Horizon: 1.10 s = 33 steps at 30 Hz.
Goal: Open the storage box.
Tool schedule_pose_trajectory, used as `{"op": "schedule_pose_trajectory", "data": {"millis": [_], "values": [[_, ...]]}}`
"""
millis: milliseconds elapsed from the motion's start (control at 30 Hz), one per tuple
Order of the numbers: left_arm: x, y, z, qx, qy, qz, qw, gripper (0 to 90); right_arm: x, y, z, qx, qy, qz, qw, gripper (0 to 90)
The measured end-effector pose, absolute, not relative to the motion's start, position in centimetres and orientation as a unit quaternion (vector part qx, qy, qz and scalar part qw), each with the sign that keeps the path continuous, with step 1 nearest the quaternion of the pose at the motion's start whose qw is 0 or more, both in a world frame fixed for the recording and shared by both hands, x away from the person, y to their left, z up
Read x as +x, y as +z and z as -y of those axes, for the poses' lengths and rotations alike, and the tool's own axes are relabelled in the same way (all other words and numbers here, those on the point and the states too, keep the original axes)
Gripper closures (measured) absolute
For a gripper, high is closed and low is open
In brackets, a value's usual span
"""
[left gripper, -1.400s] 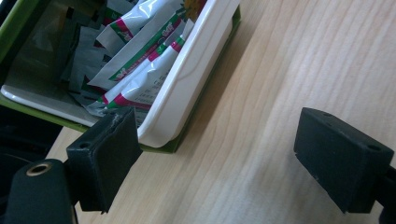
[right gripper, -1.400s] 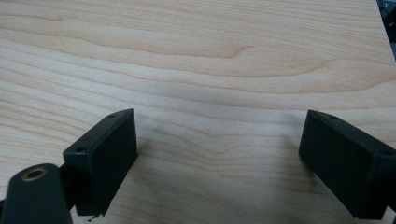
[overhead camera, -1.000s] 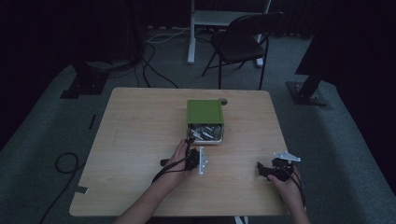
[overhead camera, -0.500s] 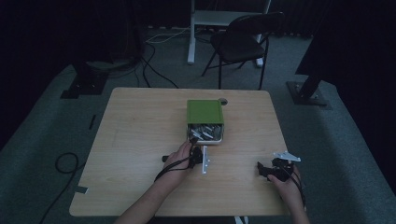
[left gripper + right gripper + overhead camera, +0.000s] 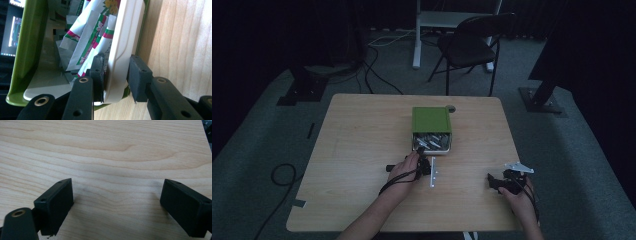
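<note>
You are working your left gripper (image 5: 116, 75) at the near end of the green rectangular plastic box (image 5: 431, 120), which is sitting just beyond the middle of the light wooden table (image 5: 357, 145). Its black jaws are straddling the wall of the white plastic inner tray (image 5: 122, 50) that is sticking out of the box's near end: one pad is sitting against the inside of the wall and the other is standing a little off its outer face, so the jaws are not fully clamped. White paper sachets with red and green print (image 5: 87, 40) are lying packed inside the tray. Your right gripper (image 5: 117, 202) is resting near the table's near right corner, well apart from the box, with its jaws spread wide over bare wood.
</note>
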<state>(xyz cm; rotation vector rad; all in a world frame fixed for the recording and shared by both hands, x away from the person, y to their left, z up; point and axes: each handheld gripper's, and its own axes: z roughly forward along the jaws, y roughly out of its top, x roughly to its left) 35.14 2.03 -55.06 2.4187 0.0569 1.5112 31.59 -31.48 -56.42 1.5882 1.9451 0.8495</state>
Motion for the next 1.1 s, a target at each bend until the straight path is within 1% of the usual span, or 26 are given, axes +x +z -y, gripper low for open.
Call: {"op": "schedule_pose_trajectory", "data": {"millis": [1100], "values": [[32.6, -54.7, -2.1, 0.845, 0.514, -0.011, 0.147, 69.5, 31.6, -56.4, 31.5, 0.581, 0.311, -0.712, 0.243, 11.5]]}}
